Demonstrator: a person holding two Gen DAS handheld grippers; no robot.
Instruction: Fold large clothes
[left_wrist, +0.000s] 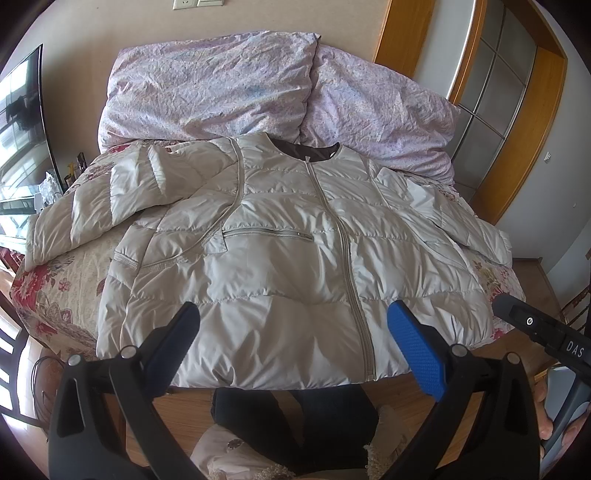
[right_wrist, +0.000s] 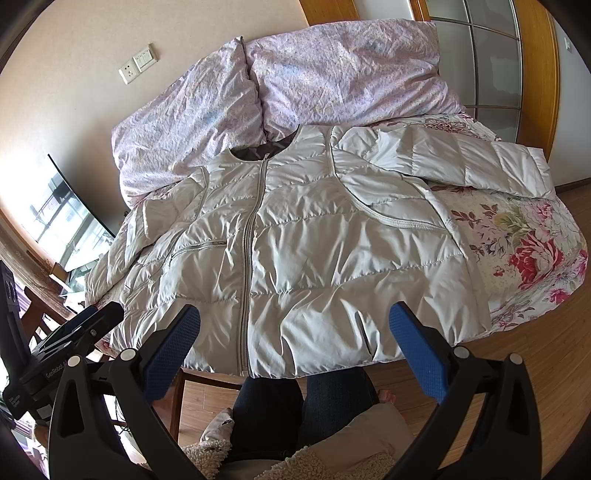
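Note:
A cream quilted puffer jacket (left_wrist: 280, 258) lies face up and zipped on the flowered bed, collar toward the far wall, both sleeves spread outward. The right wrist view shows the same jacket (right_wrist: 314, 251) with one sleeve (right_wrist: 461, 162) stretched to the right. My left gripper (left_wrist: 293, 325) hovers open above the jacket's hem, blue pads wide apart, nothing between them. My right gripper (right_wrist: 295, 325) is open too, held above the hem near the zip. The right tool's black body (left_wrist: 546, 332) shows at the right edge of the left wrist view.
A crumpled lilac duvet (left_wrist: 258, 88) is piled against the wall behind the collar. The flowered bedspread (right_wrist: 524, 258) shows bare to the right. A person's dark-trousered legs (right_wrist: 295, 413) stand at the bed's near edge on a wooden floor. A television (left_wrist: 22, 147) stands left.

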